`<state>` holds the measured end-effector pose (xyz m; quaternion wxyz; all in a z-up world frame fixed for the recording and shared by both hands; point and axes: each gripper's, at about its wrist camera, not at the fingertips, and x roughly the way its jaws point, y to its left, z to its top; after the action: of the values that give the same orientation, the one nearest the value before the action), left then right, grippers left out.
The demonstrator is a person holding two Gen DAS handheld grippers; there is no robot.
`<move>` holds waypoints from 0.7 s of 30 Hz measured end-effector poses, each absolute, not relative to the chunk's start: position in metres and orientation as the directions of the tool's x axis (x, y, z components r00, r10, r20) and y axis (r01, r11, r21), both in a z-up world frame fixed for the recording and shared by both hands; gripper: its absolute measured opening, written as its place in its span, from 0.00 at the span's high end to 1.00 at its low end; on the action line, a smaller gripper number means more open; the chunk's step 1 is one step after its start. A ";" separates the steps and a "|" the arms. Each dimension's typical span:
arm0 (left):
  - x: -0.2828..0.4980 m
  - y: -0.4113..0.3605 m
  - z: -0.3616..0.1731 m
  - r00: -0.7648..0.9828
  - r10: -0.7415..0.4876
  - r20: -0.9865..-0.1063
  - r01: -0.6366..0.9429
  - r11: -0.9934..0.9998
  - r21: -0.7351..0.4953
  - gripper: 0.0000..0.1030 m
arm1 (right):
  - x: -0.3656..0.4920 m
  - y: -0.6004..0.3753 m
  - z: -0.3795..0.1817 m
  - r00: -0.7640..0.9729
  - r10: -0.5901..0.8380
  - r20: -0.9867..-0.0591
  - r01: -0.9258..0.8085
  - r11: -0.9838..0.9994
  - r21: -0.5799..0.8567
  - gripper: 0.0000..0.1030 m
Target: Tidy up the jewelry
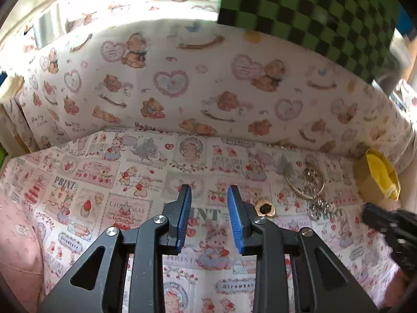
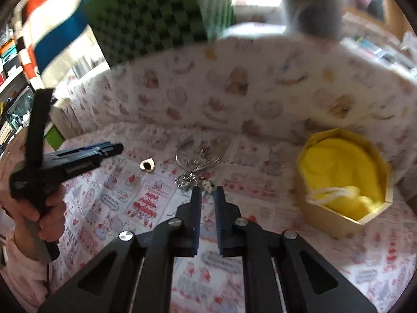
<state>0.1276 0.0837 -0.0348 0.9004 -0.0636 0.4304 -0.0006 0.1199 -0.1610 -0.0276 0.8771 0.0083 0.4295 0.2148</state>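
Note:
A pile of silver jewelry, rings and chains [image 1: 310,182] [image 2: 198,164], lies on the patterned cloth. A small gold heart-shaped piece [image 1: 265,208] [image 2: 147,165] lies apart to its left. An octagonal box with yellow lining [image 2: 344,180] [image 1: 380,174] stands at the right. My left gripper [image 1: 209,216] is open and empty above the cloth, left of the gold piece; it also shows in the right wrist view [image 2: 114,147]. My right gripper [image 2: 207,198] is open with a narrow gap, just short of the silver pile and a small dark charm [image 2: 207,185].
A printed cloth [image 1: 130,177] covers the table and a raised padded back wall [image 1: 208,83]. A green checkered panel [image 1: 312,7] stands behind. Shelves with clutter [image 2: 10,60] are at far left in the right wrist view.

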 end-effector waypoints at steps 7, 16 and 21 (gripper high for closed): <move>0.131 0.097 -0.037 0.628 -0.041 -0.777 -0.076 0.991 -0.114 0.73 | 0.138 -0.146 -0.052 0.530 0.358 -0.769 -0.363 0.915 0.176 0.91; 0.125 0.066 -0.044 0.660 -0.028 -0.751 -0.005 0.999 -0.041 0.47 | 0.138 -0.148 -0.051 0.564 0.353 -0.746 -0.360 0.919 0.163 0.94; 0.124 0.041 -0.052 0.649 -0.099 -0.754 0.117 0.993 -0.030 0.47 | 0.117 -0.177 -0.029 0.615 0.345 -0.709 -0.323 0.930 0.173 0.94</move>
<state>0.1238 0.0412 -0.0521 0.9080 0.0106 0.4146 -0.0595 0.1175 -0.1773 -0.0295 0.8986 0.0143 0.3972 0.1859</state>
